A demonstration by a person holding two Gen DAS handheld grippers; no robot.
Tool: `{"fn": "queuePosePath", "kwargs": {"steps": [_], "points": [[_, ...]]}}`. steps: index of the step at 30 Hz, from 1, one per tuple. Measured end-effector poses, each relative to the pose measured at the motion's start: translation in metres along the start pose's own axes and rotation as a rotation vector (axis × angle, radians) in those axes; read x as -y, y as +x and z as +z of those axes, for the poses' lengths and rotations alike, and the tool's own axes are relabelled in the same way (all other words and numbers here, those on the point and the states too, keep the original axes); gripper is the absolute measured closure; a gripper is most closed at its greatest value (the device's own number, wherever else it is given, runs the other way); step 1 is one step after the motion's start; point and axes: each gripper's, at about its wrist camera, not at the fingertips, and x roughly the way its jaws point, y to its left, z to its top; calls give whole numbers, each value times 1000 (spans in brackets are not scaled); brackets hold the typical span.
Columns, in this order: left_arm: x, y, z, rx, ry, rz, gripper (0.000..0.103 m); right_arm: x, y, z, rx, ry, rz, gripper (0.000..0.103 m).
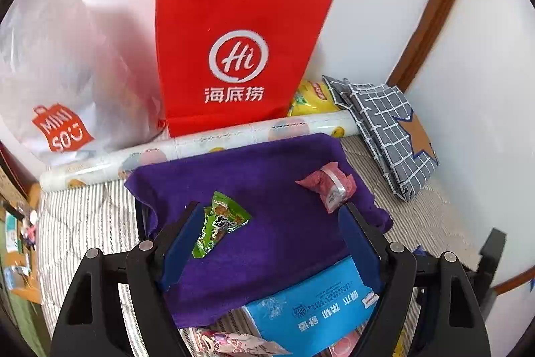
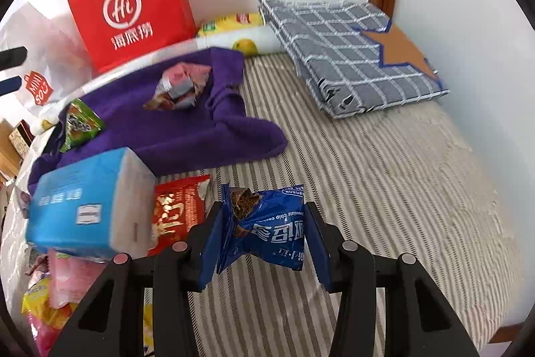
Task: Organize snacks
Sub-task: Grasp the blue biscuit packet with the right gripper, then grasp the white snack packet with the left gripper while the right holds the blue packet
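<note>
In the right wrist view my right gripper (image 2: pixel 263 206) is shut on a crumpled blue chocolate chip cookie packet (image 2: pixel 267 230), just above the striped bed sheet (image 2: pixel 367 190). To its left lie a red snack packet (image 2: pixel 177 210) and a blue tissue pack (image 2: pixel 90 206). My left gripper (image 1: pixel 272 206) stands open over a purple cloth (image 1: pixel 267 163) with nothing between its pads. A green snack packet (image 1: pixel 217 223) lies on the cloth beside its left finger, and a pink wrapped snack (image 1: pixel 329 186) lies near its right fingertip.
A red paper bag (image 1: pixel 234 56) and a white Miniso bag (image 1: pixel 60 73) lean on the wall behind a rolled sheet (image 1: pixel 200 143). A folded checked cloth (image 2: pixel 344 56) lies in the far corner. More snack packets (image 2: pixel 50 307) are piled at the lower left.
</note>
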Motion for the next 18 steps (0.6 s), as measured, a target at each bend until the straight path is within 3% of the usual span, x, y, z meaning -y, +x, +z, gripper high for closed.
{"fn": "queuePosePath", "kwargs": {"steps": [8, 18], "points": [[12, -16, -16, -3, 32, -9, 21, 4, -33, -6, 57, 35, -17, 58], [-8, -23, -79, -69, -2, 6, 21, 1, -52, -17, 85, 62, 4, 58]]}}
